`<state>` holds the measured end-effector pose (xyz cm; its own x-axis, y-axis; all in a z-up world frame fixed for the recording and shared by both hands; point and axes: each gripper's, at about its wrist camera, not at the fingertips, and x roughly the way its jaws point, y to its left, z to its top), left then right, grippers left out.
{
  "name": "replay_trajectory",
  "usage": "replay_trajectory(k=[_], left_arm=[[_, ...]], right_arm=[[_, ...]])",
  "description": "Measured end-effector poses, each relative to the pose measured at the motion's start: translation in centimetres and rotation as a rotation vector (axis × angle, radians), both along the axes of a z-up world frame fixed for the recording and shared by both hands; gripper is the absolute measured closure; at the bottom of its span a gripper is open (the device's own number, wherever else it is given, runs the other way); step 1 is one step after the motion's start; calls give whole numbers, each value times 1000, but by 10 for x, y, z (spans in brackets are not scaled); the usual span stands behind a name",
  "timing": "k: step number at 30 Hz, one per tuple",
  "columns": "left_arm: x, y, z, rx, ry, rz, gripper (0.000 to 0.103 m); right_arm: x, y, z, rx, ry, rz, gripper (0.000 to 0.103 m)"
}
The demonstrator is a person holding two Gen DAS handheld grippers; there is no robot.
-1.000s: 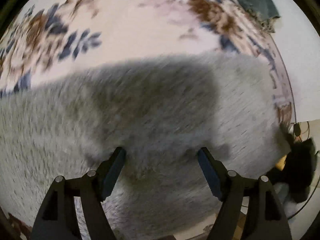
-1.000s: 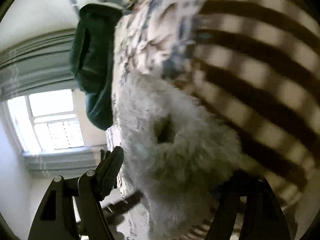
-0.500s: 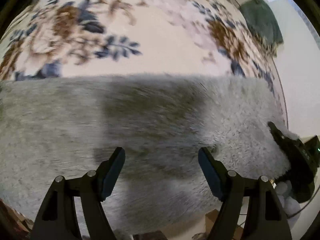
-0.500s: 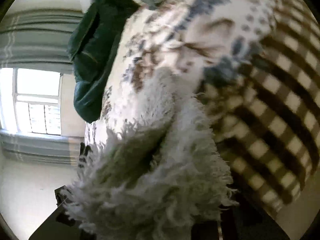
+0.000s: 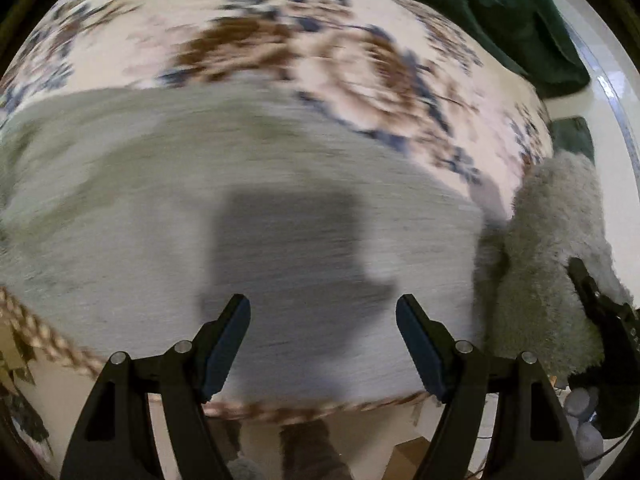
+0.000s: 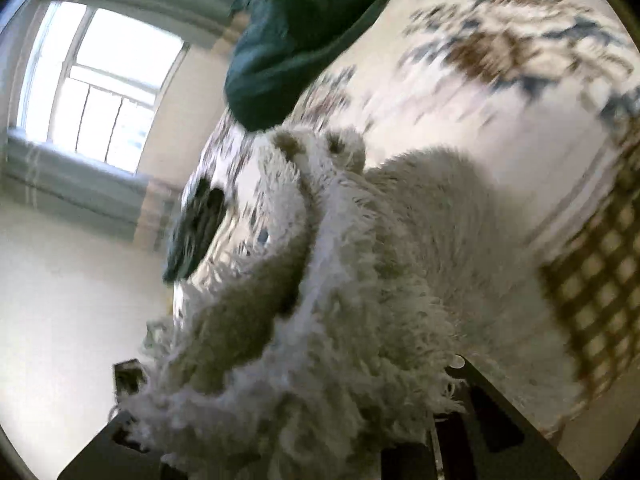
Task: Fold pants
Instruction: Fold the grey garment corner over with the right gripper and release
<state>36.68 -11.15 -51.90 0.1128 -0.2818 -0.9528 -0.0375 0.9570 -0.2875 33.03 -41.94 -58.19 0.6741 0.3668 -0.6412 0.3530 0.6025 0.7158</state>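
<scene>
Fluffy grey pants (image 5: 200, 200) lie spread across a floral bedspread (image 5: 280, 40). My left gripper (image 5: 323, 344) hangs open and empty just above them, near the bed's front edge. At the right of the left wrist view, an end of the pants (image 5: 544, 272) is bunched up and lifted, with my right gripper (image 5: 600, 312) on it. In the right wrist view the shaggy fabric (image 6: 340, 340) fills the jaws and hides the fingertips of my right gripper (image 6: 320, 440), which is shut on it.
Dark green garments (image 5: 500, 12) lie at the far right of the bed, also seen in the right wrist view (image 6: 288, 40). A brown checked blanket (image 6: 600, 280) lies to the right. A window (image 6: 100, 92) is at left. The bed edge has braided trim (image 5: 300, 412).
My right gripper has lifted the bunched pants end higher and swung it. The left gripper has drifted back toward the bed's front edge, still open over the pants.
</scene>
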Motion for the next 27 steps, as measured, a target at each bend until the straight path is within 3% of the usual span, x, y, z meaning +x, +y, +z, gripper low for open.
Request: replay_trajectory(k=[5, 9, 10, 11, 13, 14, 16, 20, 24, 27], left_arm=[[-6, 66, -5, 17, 9, 25, 29], [-6, 105, -6, 27, -3, 37, 29], [-6, 115, -6, 27, -7, 48, 29], [-4, 125, -5, 21, -11, 67, 29], [-3, 143, -2, 11, -16, 105, 29], [-1, 148, 0, 4, -19, 121, 29], [3, 155, 6, -14, -28, 151, 29], [10, 142, 20, -72, -50, 147, 29], [13, 103, 15, -109, -25, 77, 29], [16, 70, -1, -96, 14, 11, 29]], right_arm=[[23, 99, -30, -79, 61, 121, 85], [42, 178, -66, -180, 225, 305, 79], [42, 193, -69, -186, 262, 349, 66], [45, 208, -71, -169, 289, 418, 44], [42, 227, -59, -138, 259, 508, 19], [40, 232, -47, -141, 233, 536, 18], [35, 225, -30, -152, 217, 536, 18], [23, 173, -7, -198, 255, 411, 18], [7, 111, -5, -247, 380, 251, 18], [-8, 81, -16, -291, 463, 195, 18]])
